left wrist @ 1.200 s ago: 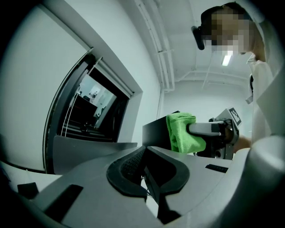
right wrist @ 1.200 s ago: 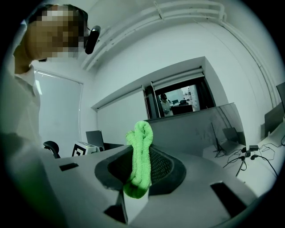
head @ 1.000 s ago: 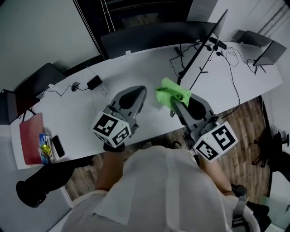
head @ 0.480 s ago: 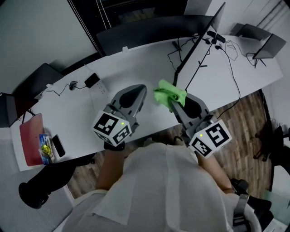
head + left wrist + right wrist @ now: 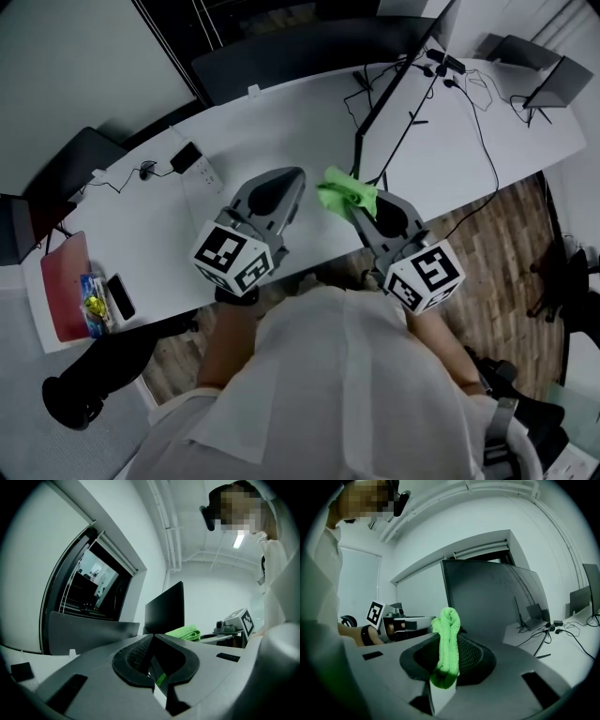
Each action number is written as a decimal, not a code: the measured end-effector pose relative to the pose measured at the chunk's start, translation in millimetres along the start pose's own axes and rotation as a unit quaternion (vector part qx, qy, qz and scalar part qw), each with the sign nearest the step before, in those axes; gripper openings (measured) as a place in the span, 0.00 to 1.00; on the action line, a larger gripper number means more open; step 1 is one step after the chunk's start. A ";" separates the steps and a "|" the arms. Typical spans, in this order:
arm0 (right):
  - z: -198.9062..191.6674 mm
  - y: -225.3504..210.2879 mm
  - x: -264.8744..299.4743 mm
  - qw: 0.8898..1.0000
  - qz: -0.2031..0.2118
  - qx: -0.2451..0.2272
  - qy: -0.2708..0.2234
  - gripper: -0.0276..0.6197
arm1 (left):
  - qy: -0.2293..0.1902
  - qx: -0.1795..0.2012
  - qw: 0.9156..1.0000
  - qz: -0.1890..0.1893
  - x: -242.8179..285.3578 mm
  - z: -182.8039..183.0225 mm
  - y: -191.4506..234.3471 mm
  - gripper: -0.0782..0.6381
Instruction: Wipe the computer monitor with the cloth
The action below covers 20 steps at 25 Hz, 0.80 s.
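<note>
R claw (image 5: 446, 641) clamps green cloth (image 5: 446, 644) before monitor (image 5: 497, 602).

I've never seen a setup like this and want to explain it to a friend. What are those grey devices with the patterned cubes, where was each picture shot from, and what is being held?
There is no robot here. A person at a white desk holds a hand-operated gripper in each hand, and the patterned cubes are part of those grippers. The top-down picture comes from a camera on the person's head. The other two come from cameras riding on each gripper, looking along its jaws. The left gripper has its jaws together with nothing between them. The right gripper is clamped on a folded green cloth, held up near the dark computer monitor. On the desk lie cables, a black adapter, a dark phone and a flat red item.
</note>
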State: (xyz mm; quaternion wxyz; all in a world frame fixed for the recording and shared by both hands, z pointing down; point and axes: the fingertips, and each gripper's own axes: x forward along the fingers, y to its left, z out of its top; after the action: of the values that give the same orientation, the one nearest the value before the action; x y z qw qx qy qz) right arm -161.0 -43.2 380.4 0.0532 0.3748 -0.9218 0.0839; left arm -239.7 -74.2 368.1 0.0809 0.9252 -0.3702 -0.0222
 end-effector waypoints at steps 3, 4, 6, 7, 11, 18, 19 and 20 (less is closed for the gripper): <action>-11.8 -3.2 1.2 1.000 -0.002 0.001 0.012 0.15 | 0.005 -0.002 1.000 -0.001 1.0 -2.2 -1.3 0.13; -16.6 -3.7 1.4 1.000 -0.003 0.002 0.016 0.15 | 0.006 -0.002 1.000 -0.002 0.8 -3.3 -1.9 0.13; -25.6 -4.6 1.7 1.000 -0.004 0.002 0.021 0.15 | 0.009 -0.002 1.000 -0.003 0.4 -5.0 -3.3 0.13; -29.1 -5.2 1.8 1.000 -0.005 0.002 0.022 0.15 | 0.009 -0.001 1.000 -0.004 0.5 -5.6 -4.0 0.13; -36.1 -5.2 2.6 1.000 -0.005 -0.004 0.020 0.15 | 0.012 0.001 1.000 -0.007 0.6 -7.8 -6.6 0.13; -58.5 -9.4 2.0 0.999 -0.012 -0.010 0.044 0.15 | 0.018 0.004 1.000 -0.012 3.3 -11.0 -11.1 0.13; -64.9 -10.4 1.8 0.999 -0.013 -0.008 0.050 0.15 | 0.020 0.003 1.000 -0.013 3.4 -12.0 -11.5 0.13; -70.8 -11.1 1.9 0.998 -0.014 -0.007 0.056 0.15 | 0.021 0.003 1.000 -0.013 3.3 -13.0 -11.8 0.13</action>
State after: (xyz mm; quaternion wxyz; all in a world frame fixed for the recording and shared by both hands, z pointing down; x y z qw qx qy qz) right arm -152.1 -38.5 451.4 0.1082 0.3824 -0.9124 0.0977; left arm -228.0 -66.4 379.0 0.0855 0.9304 -0.3565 -0.0027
